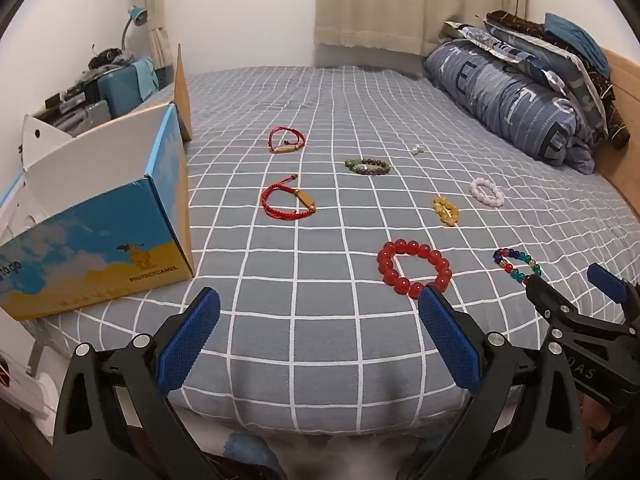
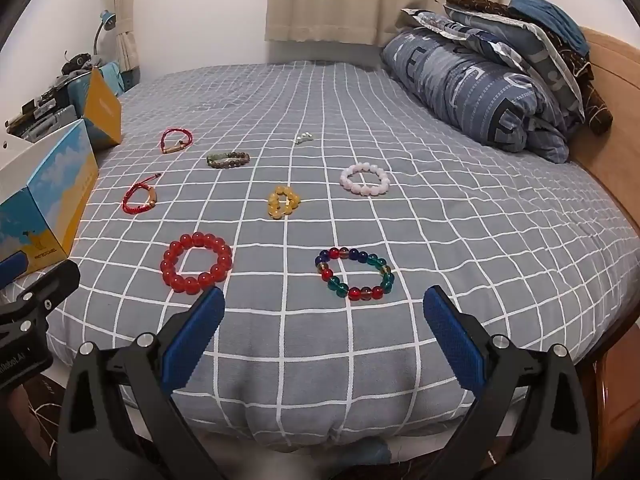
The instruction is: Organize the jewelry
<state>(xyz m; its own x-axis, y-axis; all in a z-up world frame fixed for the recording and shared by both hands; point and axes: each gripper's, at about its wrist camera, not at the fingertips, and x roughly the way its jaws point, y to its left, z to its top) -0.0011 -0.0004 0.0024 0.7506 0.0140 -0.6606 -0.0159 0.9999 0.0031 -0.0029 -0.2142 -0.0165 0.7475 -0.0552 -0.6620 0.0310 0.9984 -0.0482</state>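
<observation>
Several bracelets lie on the grey checked bed (image 1: 320,340). A red bead bracelet (image 1: 414,267) (image 2: 196,263) and a multicoloured bead bracelet (image 1: 517,266) (image 2: 355,274) are nearest. Behind them lie a yellow bead bracelet (image 2: 283,201), a white bead bracelet (image 2: 365,180), a green-brown bead bracelet (image 2: 228,159), two red cord bracelets (image 1: 288,199) (image 1: 286,141) and a small silver piece (image 2: 304,137). My left gripper (image 1: 320,316) is open and empty near the bed's front edge. My right gripper (image 2: 324,316) is open and empty just before the multicoloured bracelet.
An open blue and yellow cardboard box (image 1: 100,248) (image 2: 44,208) stands on the bed's left edge. A folded quilt and pillows (image 2: 500,92) lie at the back right by a wooden headboard (image 2: 616,128). Curtains (image 2: 340,0) hang behind.
</observation>
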